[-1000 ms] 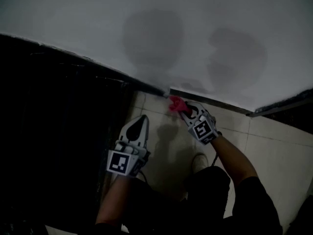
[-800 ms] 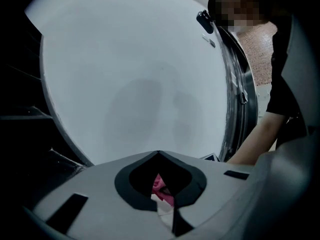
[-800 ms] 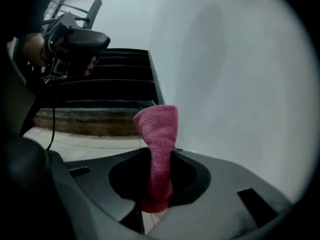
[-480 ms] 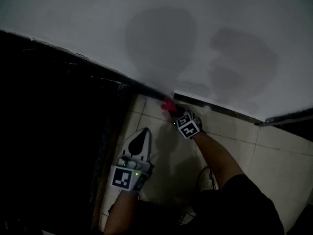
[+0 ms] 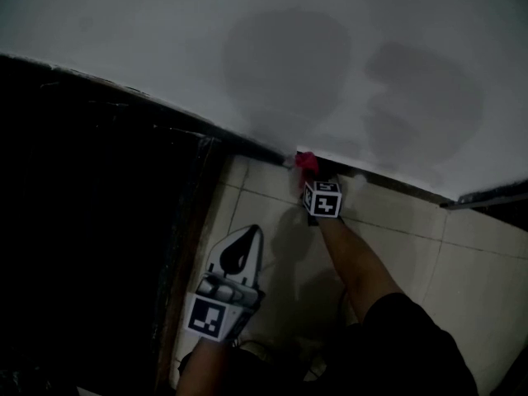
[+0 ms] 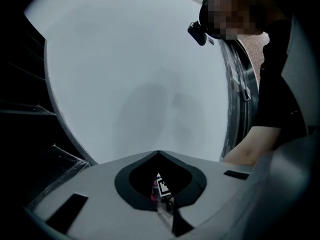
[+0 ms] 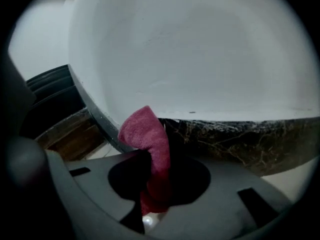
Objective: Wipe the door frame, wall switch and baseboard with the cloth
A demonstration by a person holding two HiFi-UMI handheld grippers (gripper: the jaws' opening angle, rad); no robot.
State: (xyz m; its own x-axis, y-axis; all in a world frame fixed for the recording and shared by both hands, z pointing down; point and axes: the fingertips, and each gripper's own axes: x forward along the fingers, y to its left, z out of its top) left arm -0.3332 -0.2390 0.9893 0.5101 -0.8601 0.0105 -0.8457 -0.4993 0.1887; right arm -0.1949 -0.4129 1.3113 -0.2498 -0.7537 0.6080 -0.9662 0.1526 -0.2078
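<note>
A red cloth (image 5: 307, 162) is pressed where the dark baseboard (image 5: 388, 181) meets the door frame (image 5: 206, 148), at the foot of the white wall. My right gripper (image 5: 313, 176) is shut on it and points straight at the wall. In the right gripper view the cloth (image 7: 150, 139) sticks up from between the jaws, against the marbled baseboard (image 7: 240, 139) and beside the grey door frame (image 7: 92, 116). My left gripper (image 5: 252, 232) hovers lower over the floor, shut and holding nothing. No wall switch is in view.
A dark doorway (image 5: 82, 221) fills the left side. Pale floor tiles (image 5: 462, 254) run below the baseboard. A second dark frame edge (image 5: 495, 196) shows at the far right. My arms and legs take up the lower middle.
My right gripper has turned from slanting leftward to pointing square at the wall, keeping the cloth at the baseboard end by the door frame. The left gripper has hardly moved.
</note>
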